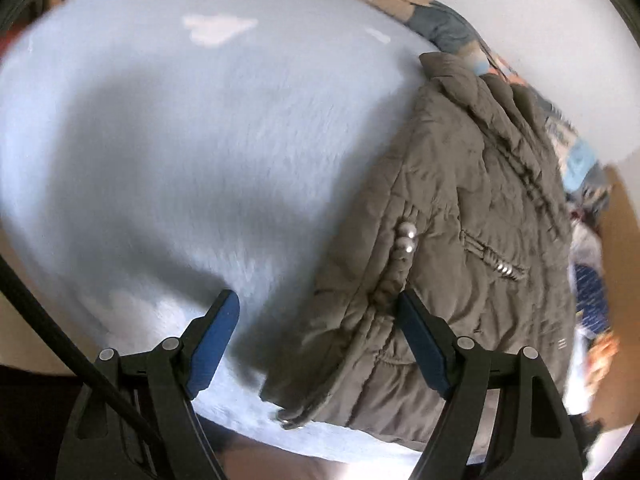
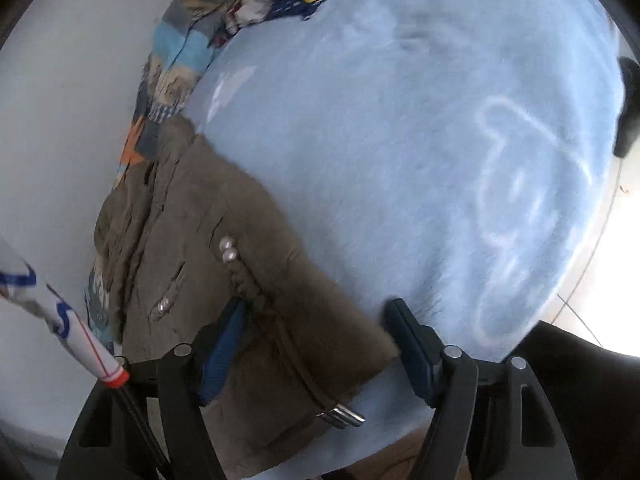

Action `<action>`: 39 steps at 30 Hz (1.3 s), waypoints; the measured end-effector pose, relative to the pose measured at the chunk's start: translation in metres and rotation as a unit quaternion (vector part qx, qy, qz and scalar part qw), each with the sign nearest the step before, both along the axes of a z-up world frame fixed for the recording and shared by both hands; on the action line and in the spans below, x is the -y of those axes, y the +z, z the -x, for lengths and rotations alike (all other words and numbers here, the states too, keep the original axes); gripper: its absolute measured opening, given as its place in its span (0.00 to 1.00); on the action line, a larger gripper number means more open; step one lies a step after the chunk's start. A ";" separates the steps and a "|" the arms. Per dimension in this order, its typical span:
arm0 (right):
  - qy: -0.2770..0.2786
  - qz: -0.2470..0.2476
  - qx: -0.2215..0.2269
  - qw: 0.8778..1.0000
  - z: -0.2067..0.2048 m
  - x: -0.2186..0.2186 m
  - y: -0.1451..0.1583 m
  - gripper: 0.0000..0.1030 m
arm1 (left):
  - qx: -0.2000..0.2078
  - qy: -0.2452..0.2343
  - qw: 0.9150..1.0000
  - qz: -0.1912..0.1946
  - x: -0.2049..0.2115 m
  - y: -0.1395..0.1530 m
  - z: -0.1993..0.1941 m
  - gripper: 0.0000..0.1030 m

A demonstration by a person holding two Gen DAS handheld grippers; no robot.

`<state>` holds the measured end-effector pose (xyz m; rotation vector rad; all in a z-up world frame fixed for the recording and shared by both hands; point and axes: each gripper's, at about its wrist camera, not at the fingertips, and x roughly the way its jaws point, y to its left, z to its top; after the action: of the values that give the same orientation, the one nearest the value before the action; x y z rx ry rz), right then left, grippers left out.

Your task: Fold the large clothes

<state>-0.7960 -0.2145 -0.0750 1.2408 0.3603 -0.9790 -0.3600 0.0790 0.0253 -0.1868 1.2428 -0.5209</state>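
A: Where does the jacket lie?

B: The grey-brown quilted jacket (image 1: 460, 208) lies folded on the pale blue fleece blanket (image 1: 180, 152), along the edge next to the white wall (image 2: 60, 120). In the left wrist view it fills the right half, and the left gripper (image 1: 316, 320) hangs over its near edge, fingers spread wide, nothing between them.

A: And the other claw?

B: The right gripper (image 2: 316, 328) is also wide open and empty. Its left finger (image 2: 224, 344) is over the jacket (image 2: 224, 240) and its right finger over bare blanket (image 2: 400, 140).

A: Anything hard to read?

B: Both pictures are smeared. Whether either claw touches the cloth, I cannot tell. Two silver snaps (image 1: 406, 238) show.

A: What does one view add?

B: The right view alone shows metal cord ends (image 2: 344, 416) at the near corner, and a patchwork quilt (image 2: 188, 48) bunched behind the jacket. The left view shows the collar (image 1: 452, 76).
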 end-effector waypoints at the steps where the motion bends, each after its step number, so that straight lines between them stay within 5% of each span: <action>1: 0.011 0.004 -0.005 1.000 -0.005 -0.001 0.001 0.64 | -0.002 0.000 1.000 0.003 -0.001 -0.001 0.001 0.78; 3: 0.025 0.014 -0.005 1.000 -0.013 -0.006 0.003 0.45 | 0.005 -0.011 1.000 0.008 0.000 0.002 0.007 0.67; 6: 0.037 0.054 -0.009 0.998 -0.019 -0.015 0.019 0.33 | 0.023 -0.030 0.999 0.009 0.005 0.009 0.016 0.54; 11: 0.048 0.082 -0.042 0.995 -0.029 -0.017 0.028 0.33 | 0.040 -0.013 0.999 0.000 -0.002 0.014 0.016 0.53; 15: 0.035 0.047 -0.032 0.998 -0.024 -0.008 0.013 0.38 | 0.014 -0.003 1.000 0.006 -0.007 0.005 0.010 0.64; 19: 0.027 0.039 -0.036 0.998 -0.024 -0.005 0.009 0.47 | -0.043 0.006 0.998 0.043 -0.013 -0.012 0.005 0.65; 27: 0.016 0.010 -0.007 1.000 -0.016 -0.002 -0.003 0.58 | -0.062 -0.030 0.996 0.061 -0.006 -0.020 0.028 0.65; 34: 0.086 0.027 0.032 0.995 -0.043 -0.012 0.006 0.59 | -0.023 -0.052 0.995 0.087 0.004 -0.004 0.038 0.61; 39: 0.104 0.074 0.007 0.992 -0.058 -0.022 0.025 0.57 | 0.038 -0.068 0.996 0.051 0.018 0.005 0.046 0.59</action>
<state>-0.7376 -0.1925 -0.0500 1.0530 0.3905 -0.8037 -0.4064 0.0606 0.0303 -0.1681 1.1597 -0.7044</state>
